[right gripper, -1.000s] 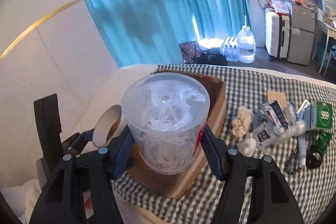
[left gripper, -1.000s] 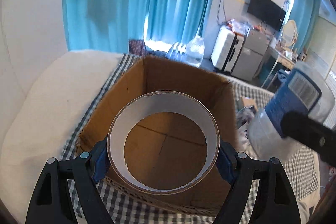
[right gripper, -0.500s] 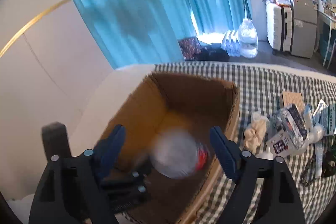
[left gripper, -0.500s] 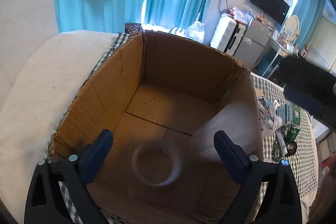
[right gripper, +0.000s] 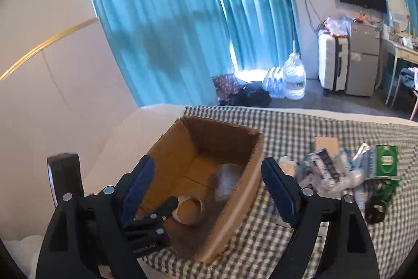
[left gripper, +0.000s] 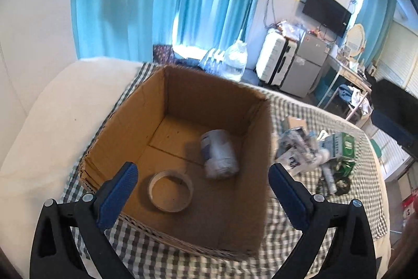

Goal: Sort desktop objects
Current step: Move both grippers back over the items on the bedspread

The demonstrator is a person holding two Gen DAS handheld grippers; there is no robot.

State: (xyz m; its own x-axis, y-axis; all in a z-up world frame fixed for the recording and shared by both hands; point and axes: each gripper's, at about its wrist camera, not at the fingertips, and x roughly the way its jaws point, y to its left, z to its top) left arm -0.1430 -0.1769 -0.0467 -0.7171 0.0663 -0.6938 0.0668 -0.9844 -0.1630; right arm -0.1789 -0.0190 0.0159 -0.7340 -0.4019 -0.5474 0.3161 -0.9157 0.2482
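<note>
Left wrist view: the left gripper is seen spread as wide as it goes, its jaws having just been opening, with nothing gripped between the blue pads. Below it sits the open brown cardboard box on a checked cloth. Inside the box, a white-and-tan cardboard tape ring is lying flat on the floor near the front wall, its hole facing straight up. Just beside it, toward the right wall, a clear plastic tub with a blue label is lying on its side, long axis running roughly front-to-back, labelled end pointed at the far wall. A heap of packets and a green carton is spread on the cloth right of the box.

Right wrist view: the right gripper is also held wide apart and empty, jaws just opened. The same box is seen lower down, with the tape ring and the tub resting inside; the tub looks blurry here. The left gripper's black frame pokes in over the box's near corner. The packet heap is off to the right.
</note>
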